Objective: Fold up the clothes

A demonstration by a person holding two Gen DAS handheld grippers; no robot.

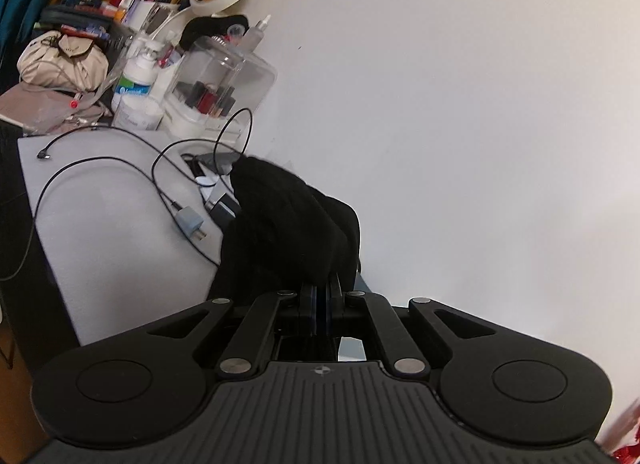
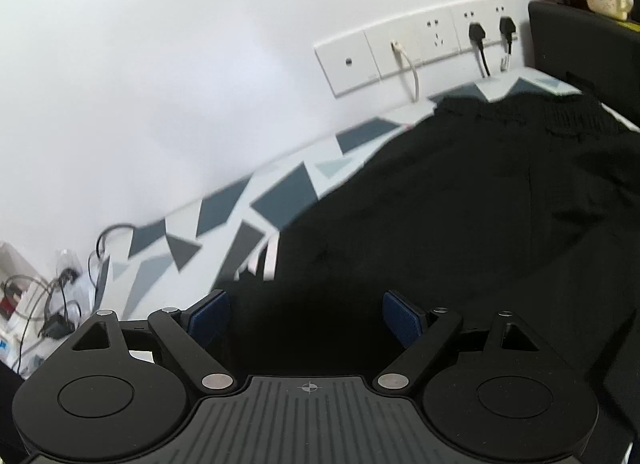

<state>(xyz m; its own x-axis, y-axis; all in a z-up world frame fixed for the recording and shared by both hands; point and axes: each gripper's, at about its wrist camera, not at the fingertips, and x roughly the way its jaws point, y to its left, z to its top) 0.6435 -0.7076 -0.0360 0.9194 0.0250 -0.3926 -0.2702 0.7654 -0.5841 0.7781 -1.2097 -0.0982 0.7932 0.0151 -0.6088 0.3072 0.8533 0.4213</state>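
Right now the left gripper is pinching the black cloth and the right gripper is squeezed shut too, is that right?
Not quite. The left gripper is pinching the black cloth, but the right gripper is not shut: the right wrist view shows its blue pads standing wide apart over the dark garment.

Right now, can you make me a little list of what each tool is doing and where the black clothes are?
left tool: shut, pinching a bunched part of the black garment
right tool: open, over the garment, not gripping
surface: patterned blue-grey and white cover
wall: white socket strip, two black plugs in
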